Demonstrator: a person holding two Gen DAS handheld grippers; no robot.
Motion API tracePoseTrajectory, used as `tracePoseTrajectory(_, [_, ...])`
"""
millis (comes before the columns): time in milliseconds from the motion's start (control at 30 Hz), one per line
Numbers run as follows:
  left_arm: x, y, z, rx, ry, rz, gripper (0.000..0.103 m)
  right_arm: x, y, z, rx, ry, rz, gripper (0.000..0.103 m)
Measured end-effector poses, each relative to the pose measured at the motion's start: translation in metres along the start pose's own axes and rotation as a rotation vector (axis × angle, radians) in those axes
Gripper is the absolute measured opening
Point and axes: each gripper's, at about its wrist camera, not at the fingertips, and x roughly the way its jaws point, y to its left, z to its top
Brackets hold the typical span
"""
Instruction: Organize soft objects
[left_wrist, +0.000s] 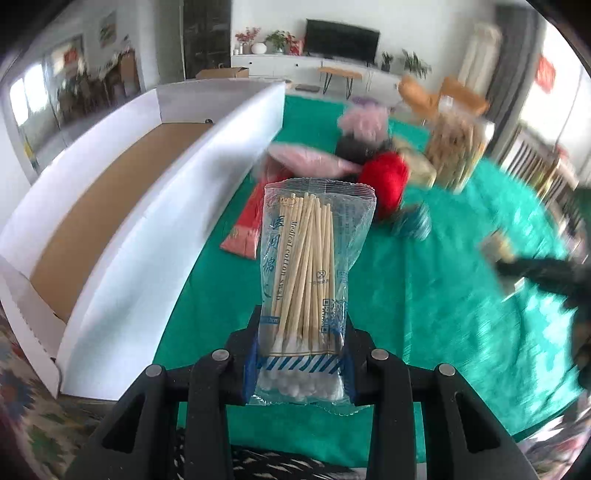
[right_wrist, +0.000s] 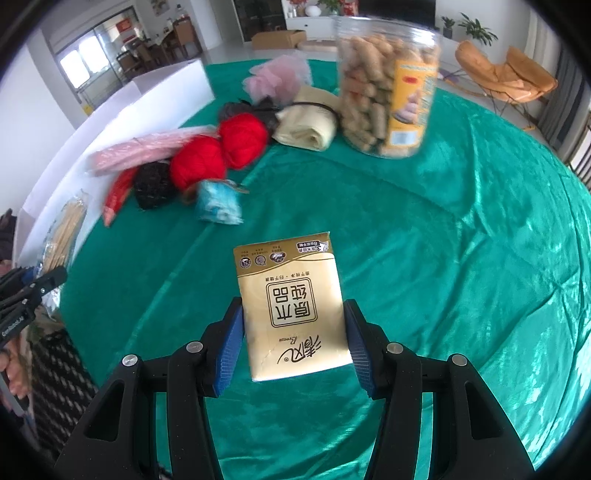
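Note:
My left gripper (left_wrist: 301, 350) is shut on a clear bag of cotton swabs (left_wrist: 310, 258), held above the green tablecloth beside the white box (left_wrist: 122, 229). My right gripper (right_wrist: 295, 332) is shut on a tan tissue pack (right_wrist: 291, 306), held over the cloth. A heap of soft things lies beyond: red yarn balls (right_wrist: 221, 151), a pink packet (right_wrist: 136, 151), a black pouch (right_wrist: 153, 184), a pink mesh puff (right_wrist: 277, 79), a folded cream cloth (right_wrist: 306, 122) and a small blue packet (right_wrist: 218, 203). The left gripper (right_wrist: 29, 291) and its swab bag show at the right wrist view's left edge.
The white box has a brown cardboard floor (left_wrist: 110, 206) and stands along the table's left side. A clear jar of snacks (right_wrist: 384, 88) stands at the far side of the green tablecloth (right_wrist: 461, 240). The right gripper shows blurred at the left wrist view's right edge (left_wrist: 546, 269).

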Motion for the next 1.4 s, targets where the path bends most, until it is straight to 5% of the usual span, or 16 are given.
tracePoseTrajectory(167, [-0.053,0.053,0.043,-0.105,-0.106,-0.018,0.035,-0.027,0.085,0.050,-0.075,-0.094,0.156,0.055])
tracePoseTrajectory(267, [-0.071,0.098,0.068,-0.144,-0.152,0.080,0.035,-0.041,0.157,0.088,-0.145,-0.149,0.259,0.055])
tracePoseTrajectory(433, [-0.064,0.174,0.088,-0.204,-0.108,0.204,0.038,-0.034,0.268,0.133,-0.256,-0.198,0.343,0.057])
tracePoseTrajectory(467, [-0.059,0.187,0.089,-0.223,-0.100,0.246,0.045,-0.029,0.286,0.139,-0.270,-0.201,0.356,0.060])
tracePoseTrajectory(567, [-0.050,0.211,0.086,-0.273,-0.099,0.293,0.088,-0.007,0.321,0.150,-0.297,-0.167,0.379,0.076])
tracePoseTrajectory(633, [-0.049,0.215,0.078,-0.285,-0.126,0.326,0.089,-0.004,0.326,0.146,-0.312,-0.177,0.361,0.076])
tracePoseTrajectory(800, [-0.053,0.174,0.056,-0.246,-0.159,0.258,0.089,-0.012,0.269,0.112,-0.298,-0.281,0.231,0.076])
tracePoseTrajectory(933, [-0.046,0.093,0.041,-0.137,-0.152,0.059,0.092,-0.006,0.186,0.068,-0.260,-0.305,0.038,0.076])
tracePoseTrajectory(1033, [-0.013,0.017,0.016,-0.038,-0.062,-0.112,0.097,0.000,0.108,0.022,-0.216,-0.300,-0.151,0.076])
tracePoseTrajectory(1100, [0.011,-0.018,0.007,0.005,0.003,-0.160,0.097,-0.001,0.061,-0.008,-0.172,-0.283,-0.248,0.076])
tracePoseTrajectory(1233, [0.060,-0.076,-0.005,0.083,0.079,-0.139,0.097,-0.001,-0.026,-0.058,-0.019,-0.219,-0.369,0.076])
tracePoseTrajectory(1400, [0.097,-0.105,-0.003,0.143,0.087,-0.062,0.097,-0.002,-0.072,-0.083,0.104,-0.201,-0.412,0.076])
